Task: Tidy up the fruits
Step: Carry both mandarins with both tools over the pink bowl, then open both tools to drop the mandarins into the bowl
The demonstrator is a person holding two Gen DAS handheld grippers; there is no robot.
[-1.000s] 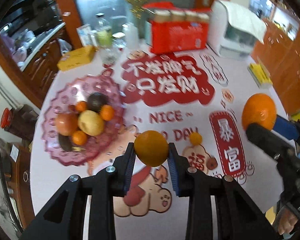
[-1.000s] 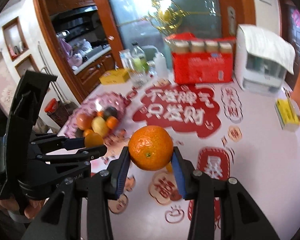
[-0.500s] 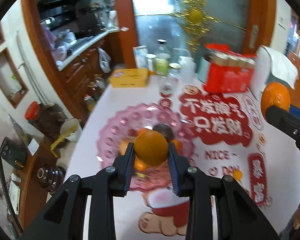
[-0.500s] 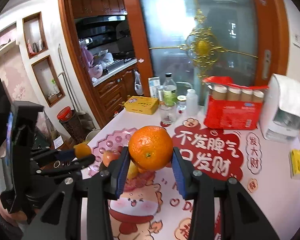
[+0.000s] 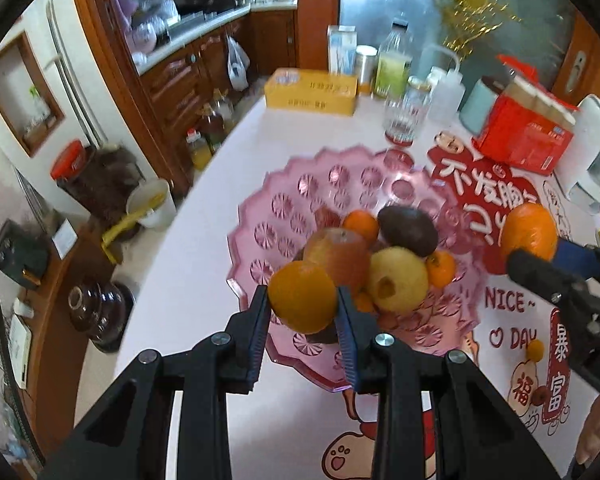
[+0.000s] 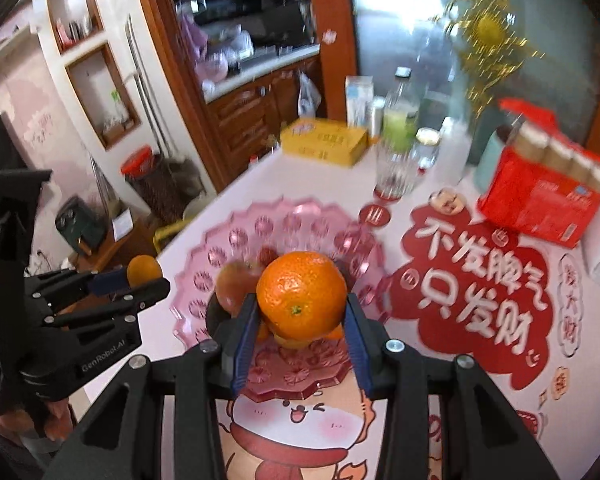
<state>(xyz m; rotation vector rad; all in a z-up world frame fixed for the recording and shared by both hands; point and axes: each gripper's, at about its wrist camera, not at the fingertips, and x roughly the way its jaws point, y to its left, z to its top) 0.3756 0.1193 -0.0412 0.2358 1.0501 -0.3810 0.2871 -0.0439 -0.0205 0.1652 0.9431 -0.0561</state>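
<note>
My left gripper (image 5: 303,312) is shut on a small smooth orange (image 5: 302,296) and holds it above the near rim of the pink fruit plate (image 5: 259,216). The plate holds a red apple (image 5: 338,254), a yellow pear (image 5: 398,278), a dark fruit (image 5: 408,230) and small tangerines (image 5: 360,222). My right gripper (image 6: 301,328) is shut on a large orange (image 6: 302,294), above the plate's near side (image 6: 235,236). The right gripper also shows in the left wrist view (image 5: 534,254), and the left gripper shows in the right wrist view (image 6: 139,276).
At the table's far end stand a yellow box (image 5: 312,92), a drinking glass (image 5: 400,120), bottles (image 5: 392,64) and a red carton (image 5: 524,136). A white appliance (image 5: 596,160) is at the right. A tiny orange (image 5: 535,350) lies on the printed cloth. The table edge runs along the left.
Both grippers have moved forward and lower toward the pink plate, each still holding its orange. The plate now lies directly under and ahead of both.
</note>
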